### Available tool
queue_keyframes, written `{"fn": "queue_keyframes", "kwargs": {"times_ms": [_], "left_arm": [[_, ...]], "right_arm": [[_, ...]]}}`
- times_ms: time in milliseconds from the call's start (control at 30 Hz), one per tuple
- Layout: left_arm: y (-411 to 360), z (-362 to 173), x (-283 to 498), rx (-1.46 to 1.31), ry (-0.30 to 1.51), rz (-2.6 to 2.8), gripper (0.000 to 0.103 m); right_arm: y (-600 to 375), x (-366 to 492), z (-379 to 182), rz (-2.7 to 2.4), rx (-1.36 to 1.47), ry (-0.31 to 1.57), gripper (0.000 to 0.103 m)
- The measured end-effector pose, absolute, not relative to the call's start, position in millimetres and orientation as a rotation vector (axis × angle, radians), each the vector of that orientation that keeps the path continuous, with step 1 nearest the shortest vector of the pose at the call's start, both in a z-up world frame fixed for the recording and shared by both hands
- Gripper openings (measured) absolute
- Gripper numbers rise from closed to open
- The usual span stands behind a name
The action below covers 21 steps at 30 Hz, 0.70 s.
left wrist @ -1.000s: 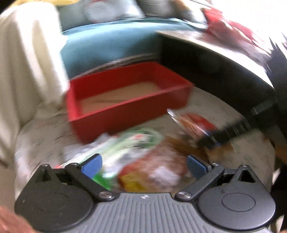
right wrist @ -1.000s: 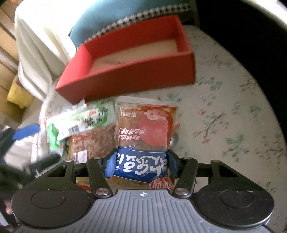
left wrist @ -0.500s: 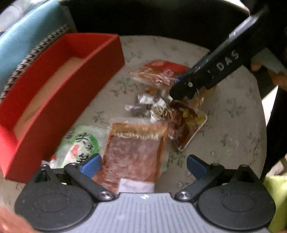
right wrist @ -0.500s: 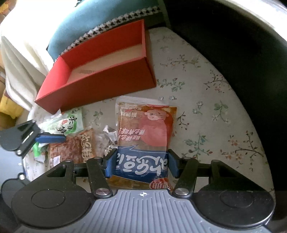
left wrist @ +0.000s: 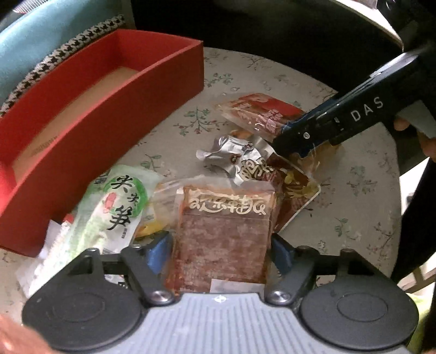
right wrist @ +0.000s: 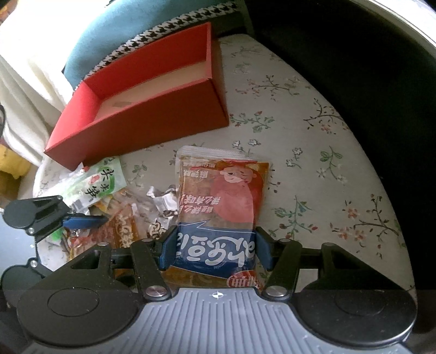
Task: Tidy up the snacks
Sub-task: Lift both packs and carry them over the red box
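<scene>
My left gripper (left wrist: 222, 250) has closed its blue pads on a clear packet of red-brown dried meat (left wrist: 223, 234) lying on the floral table. My right gripper (right wrist: 216, 249) is shut on a red, orange and blue snack packet (right wrist: 220, 201) and holds it over the table; it also shows in the left wrist view (left wrist: 302, 136) gripping that packet (left wrist: 256, 113). An empty red box (left wrist: 90, 130) with a pale floor stands at the back left, also in the right wrist view (right wrist: 152, 109). A green-white packet (left wrist: 114, 209) lies beside the meat packet.
A crumpled silver wrapper (left wrist: 234, 152) and a dark red packet (left wrist: 294, 196) lie in the pile between the grippers. The round floral tabletop (right wrist: 313, 168) drops off at the right. A blue cushion (right wrist: 130, 24) and white cloth (right wrist: 30, 68) lie behind the box.
My left gripper swung down over the pile and closed from wide open onto the meat packet. My right gripper kept hold of its packet and shifted slightly right of the box.
</scene>
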<state>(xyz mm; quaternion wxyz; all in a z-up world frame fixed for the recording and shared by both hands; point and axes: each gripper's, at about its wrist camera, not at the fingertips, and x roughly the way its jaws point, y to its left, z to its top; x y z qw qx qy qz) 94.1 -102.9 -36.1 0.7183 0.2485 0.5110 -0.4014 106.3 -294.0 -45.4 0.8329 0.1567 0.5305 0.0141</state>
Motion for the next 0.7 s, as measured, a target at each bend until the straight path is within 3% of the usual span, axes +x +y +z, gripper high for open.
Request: {"fn": "queue_keyframes", "kwargs": {"times_ms": [100, 700], "left_arm": [[-104, -34, 93, 0.523, 1.126, -0.854, 0.061], [-66, 16, 92, 0.216, 0.926, -0.740, 0.061]], "right_arm": [[-293, 106, -44, 0.027, 0.329, 1.120, 0.066], [-283, 102, -18, 0.037, 0.321, 1.016, 0.065]]}}
